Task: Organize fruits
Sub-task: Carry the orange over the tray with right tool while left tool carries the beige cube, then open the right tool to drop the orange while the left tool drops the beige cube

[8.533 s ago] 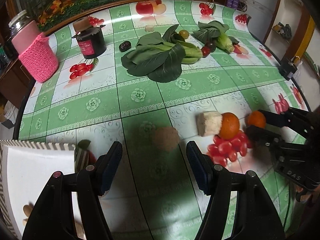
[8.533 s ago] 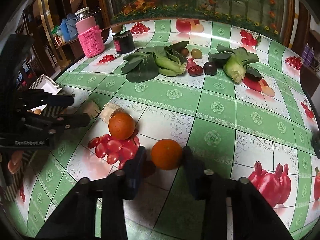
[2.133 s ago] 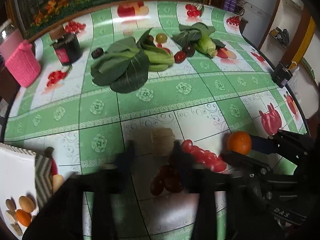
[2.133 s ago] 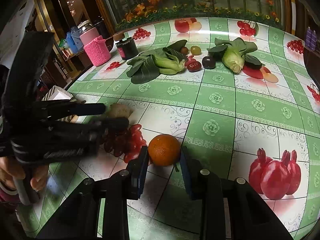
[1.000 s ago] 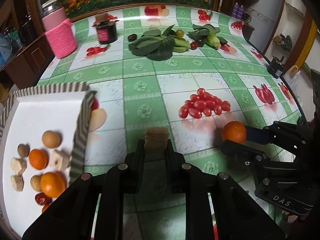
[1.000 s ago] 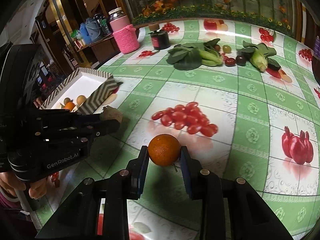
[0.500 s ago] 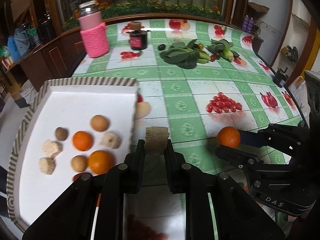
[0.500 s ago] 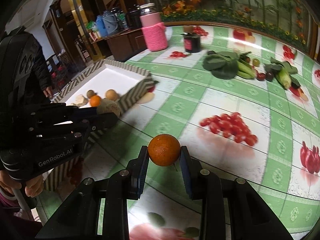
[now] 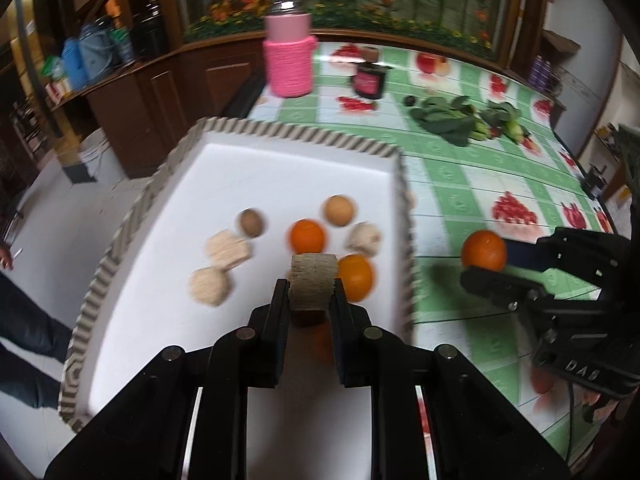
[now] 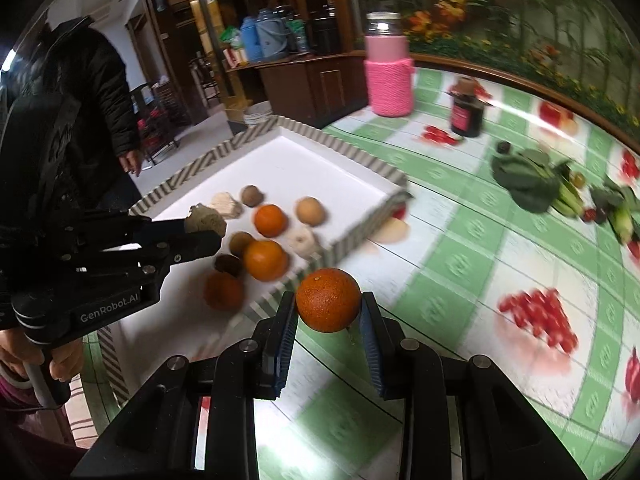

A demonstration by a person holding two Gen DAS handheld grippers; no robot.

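Note:
My left gripper (image 9: 311,290) is shut on a beige fibrous chunk (image 9: 312,285) and hangs over the white tray (image 9: 280,168) with the striped rim. In the tray lie several oranges (image 9: 307,236), brown round fruits (image 9: 339,210) and beige chunks (image 9: 229,249). My right gripper (image 10: 329,307) is shut on an orange (image 10: 328,299), just outside the tray's (image 10: 320,156) near right rim, over the green tablecloth. The right wrist view shows the left gripper (image 10: 206,227) and its chunk (image 10: 208,219) above the tray's left part.
A pink knitted jar (image 9: 289,62) and a dark jar (image 9: 368,80) stand behind the tray. Leafy greens, corn and small fruits (image 9: 460,124) lie at the far right of the table (image 9: 460,184). A person in a dark jacket (image 10: 96,92) stands left of the table.
Both grippers have swung left with their loads: the chunk has come from the tray's right rim to above the tray, and the orange has closed on the tray's rim.

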